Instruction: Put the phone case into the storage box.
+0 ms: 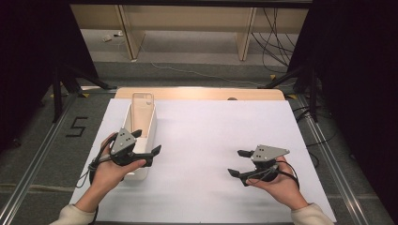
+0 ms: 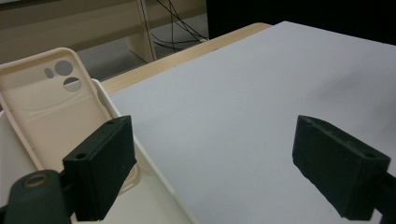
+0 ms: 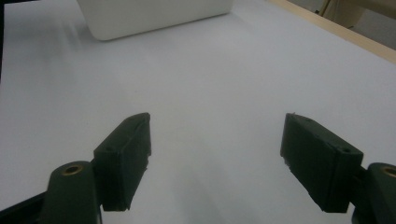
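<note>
The table (image 1: 206,140) is covered by a white sheet (image 1: 211,154), with a strip of bare wood seen along the far edge. A grey floor (image 1: 187,70) with loose cables (image 1: 274,42) is seen beyond it.

A long white tray (image 1: 151,123) is placed near the sheet's left edge, lengthwise away from the person. In the right gripper view its outer wall (image 3: 154,16) is seen across the sheet, well apart from that gripper.

A beige phone case (image 1: 142,108) is leaned in the far end of the tray, open side up, top end raised above the far rim. In the left gripper view the phone case (image 2: 46,107) is seen with its camera cut-outs at the top, lower end down inside the tray (image 2: 154,186).

The left gripper (image 1: 149,151) is held over the near end of the tray, pointed toward the sheet's middle. Its jaws are spread wide, nothing between them: one jaw is seen above the tray in front of the case's lower edge, the other over bare sheet. Contact with the case cannot be told.

The right gripper (image 1: 238,163) is held low over the sheet's right half, pointed left toward the tray. Its jaws are spread wide too, with bare sheet between them.
</note>
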